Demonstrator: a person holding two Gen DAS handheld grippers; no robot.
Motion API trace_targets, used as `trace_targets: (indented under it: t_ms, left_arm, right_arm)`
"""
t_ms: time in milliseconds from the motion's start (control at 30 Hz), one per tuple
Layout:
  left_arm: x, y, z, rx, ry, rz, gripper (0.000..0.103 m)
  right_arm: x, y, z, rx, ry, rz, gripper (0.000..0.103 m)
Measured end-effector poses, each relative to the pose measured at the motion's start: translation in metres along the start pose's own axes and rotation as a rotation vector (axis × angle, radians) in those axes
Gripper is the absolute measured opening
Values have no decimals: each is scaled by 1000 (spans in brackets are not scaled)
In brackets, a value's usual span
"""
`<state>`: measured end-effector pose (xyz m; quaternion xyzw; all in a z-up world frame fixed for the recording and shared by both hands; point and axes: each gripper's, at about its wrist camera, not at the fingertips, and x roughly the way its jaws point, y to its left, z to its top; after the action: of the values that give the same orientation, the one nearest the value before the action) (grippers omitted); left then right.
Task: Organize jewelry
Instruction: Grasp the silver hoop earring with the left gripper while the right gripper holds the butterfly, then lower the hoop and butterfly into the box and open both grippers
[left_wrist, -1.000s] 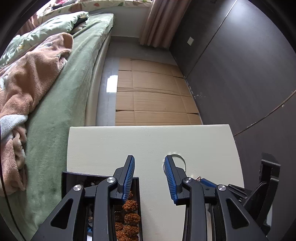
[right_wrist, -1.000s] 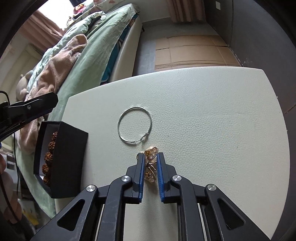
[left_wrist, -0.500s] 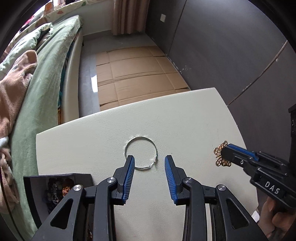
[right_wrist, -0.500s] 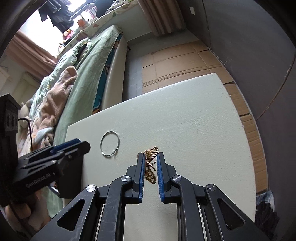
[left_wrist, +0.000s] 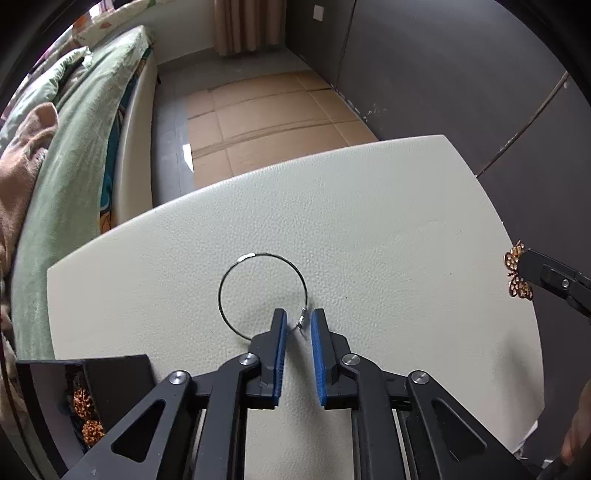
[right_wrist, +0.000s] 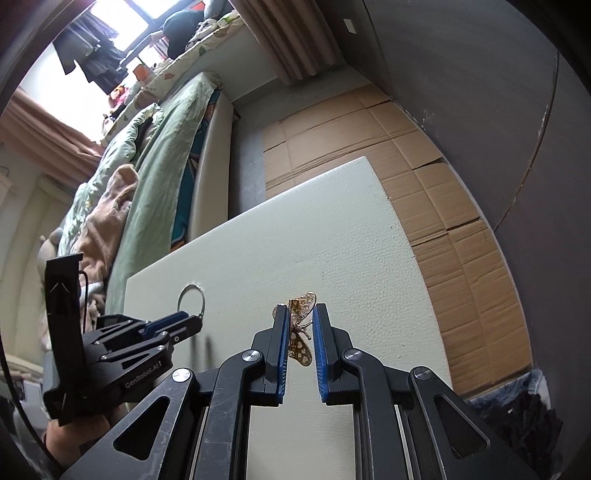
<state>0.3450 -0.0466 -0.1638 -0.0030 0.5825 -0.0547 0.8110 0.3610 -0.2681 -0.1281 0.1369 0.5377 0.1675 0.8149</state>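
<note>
A thin silver hoop lies flat on the pale table. My left gripper is nearly closed around the hoop's clasp at its near right edge, its blue pads still a little apart from it. The hoop also shows in the right wrist view, with the left gripper at it. My right gripper is shut on a gold butterfly ornament, held above the table's right part. The ornament also shows at the right edge of the left wrist view.
A black jewelry box holding gold bead pieces sits at the table's near left corner. A bed with green bedding runs along the left. Flattened cardboard covers the floor beyond the table. A dark wall stands at right.
My left gripper moved forward and down to the hoop's clasp and narrowed its jaws around it. My right gripper lifted and tilted with the butterfly ornament still in it.
</note>
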Motion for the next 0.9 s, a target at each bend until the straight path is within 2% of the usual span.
trace_targets:
  t_ms: [100,267,767,900]
  left_arm:
    - [0,3,-1,-20,2,0,1]
    - [-6,13,-2,-69,8,-56,1]
    - [-90,40,-19,-182,-159,-181,1]
    - [-118,53,-31,-215,-230,-156,1]
  right_arm:
    - [-1,4,-1,-7,-1,3,14]
    - [-2,14,-1,-20,-4,15,14]
    - [-6,50,-6,-73,-10,87,14]
    - [-9,65,-8,-96,-21,126,14]
